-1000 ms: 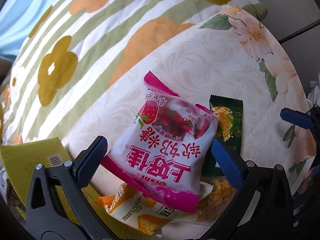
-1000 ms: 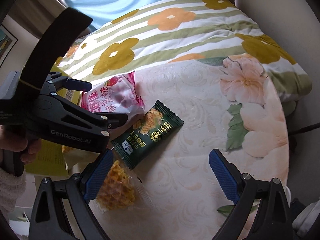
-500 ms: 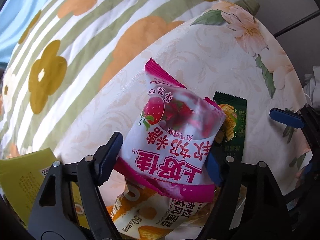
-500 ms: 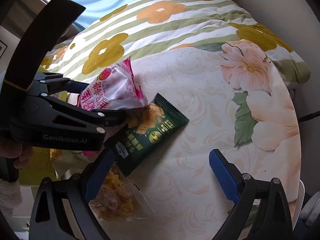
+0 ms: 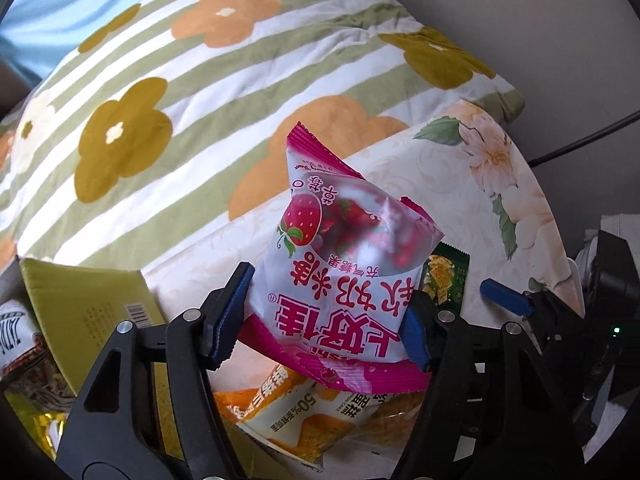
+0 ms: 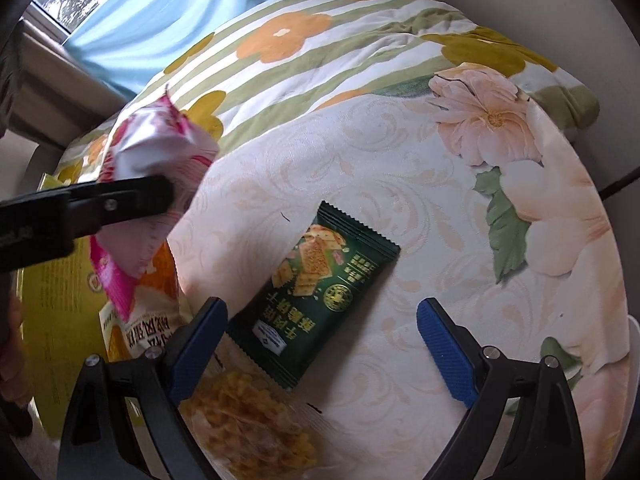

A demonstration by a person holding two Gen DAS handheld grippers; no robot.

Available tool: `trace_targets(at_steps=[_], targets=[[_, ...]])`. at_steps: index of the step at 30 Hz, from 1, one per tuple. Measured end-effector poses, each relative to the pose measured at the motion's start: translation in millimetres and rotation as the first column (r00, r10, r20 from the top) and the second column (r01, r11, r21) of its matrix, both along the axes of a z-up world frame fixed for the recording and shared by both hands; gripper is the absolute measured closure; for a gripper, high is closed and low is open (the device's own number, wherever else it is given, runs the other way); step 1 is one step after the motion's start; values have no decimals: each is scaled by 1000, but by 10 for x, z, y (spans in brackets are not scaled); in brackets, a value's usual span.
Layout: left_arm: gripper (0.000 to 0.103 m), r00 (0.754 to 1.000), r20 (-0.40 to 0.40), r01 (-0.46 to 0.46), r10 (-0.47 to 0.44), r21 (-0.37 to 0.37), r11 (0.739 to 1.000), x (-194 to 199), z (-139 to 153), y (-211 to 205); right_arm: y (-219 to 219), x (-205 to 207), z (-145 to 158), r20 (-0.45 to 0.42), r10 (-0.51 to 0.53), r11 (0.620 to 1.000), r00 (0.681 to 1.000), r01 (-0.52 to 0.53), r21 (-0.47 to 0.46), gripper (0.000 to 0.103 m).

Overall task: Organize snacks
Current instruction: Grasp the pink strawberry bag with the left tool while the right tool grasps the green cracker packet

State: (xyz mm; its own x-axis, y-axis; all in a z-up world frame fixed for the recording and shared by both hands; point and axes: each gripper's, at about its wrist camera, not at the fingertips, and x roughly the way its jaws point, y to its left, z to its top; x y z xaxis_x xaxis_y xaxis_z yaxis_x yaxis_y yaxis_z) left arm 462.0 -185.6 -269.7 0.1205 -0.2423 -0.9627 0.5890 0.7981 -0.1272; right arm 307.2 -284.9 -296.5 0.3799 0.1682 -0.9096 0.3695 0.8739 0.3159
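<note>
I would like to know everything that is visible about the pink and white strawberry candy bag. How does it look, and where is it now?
The pink and white strawberry candy bag is a glossy plastic pouch with magenta crimped edges, a strawberry picture, red Chinese lettering and a clear window showing red sweets. The left gripper is shut on its lower part, so the bag is pinched and puffed. It stands nearly upright, raised above an orange and white snack packet and the floral tablecloth.

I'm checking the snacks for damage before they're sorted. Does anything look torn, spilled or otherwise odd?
Nothing looks torn or spilled. The pink strawberry candy bag is squeezed between the left gripper, so it bulges. The green cracker packet lies flat and sealed on the table.
</note>
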Motion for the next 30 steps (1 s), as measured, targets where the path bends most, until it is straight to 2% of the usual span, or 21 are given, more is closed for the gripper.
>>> trace_targets(at_steps=[4, 9, 14, 22, 30], targets=[[40, 1000, 2, -25, 25, -25, 999, -5, 10, 144, 114, 104, -21, 1, 12, 998, 1000, -12, -69, 19], [40, 999, 16, -38, 39, -43, 998, -25, 46, 220, 238, 203, -32, -11, 53, 976, 999, -54, -209, 43], [40, 999, 16, -43, 44, -68, 997, -42, 85, 266, 299, 175, -52, -9, 90, 954, 996, -89, -288, 52], [40, 998, 23, -50, 52, -95, 994, -64, 175, 300, 197, 137, 41, 49, 92, 967, 995, -77, -244, 57], [40, 992, 66, -96, 105, -123, 988, -187, 454, 347, 162, 61, 502, 139, 148, 965, 979, -112, -235, 57]])
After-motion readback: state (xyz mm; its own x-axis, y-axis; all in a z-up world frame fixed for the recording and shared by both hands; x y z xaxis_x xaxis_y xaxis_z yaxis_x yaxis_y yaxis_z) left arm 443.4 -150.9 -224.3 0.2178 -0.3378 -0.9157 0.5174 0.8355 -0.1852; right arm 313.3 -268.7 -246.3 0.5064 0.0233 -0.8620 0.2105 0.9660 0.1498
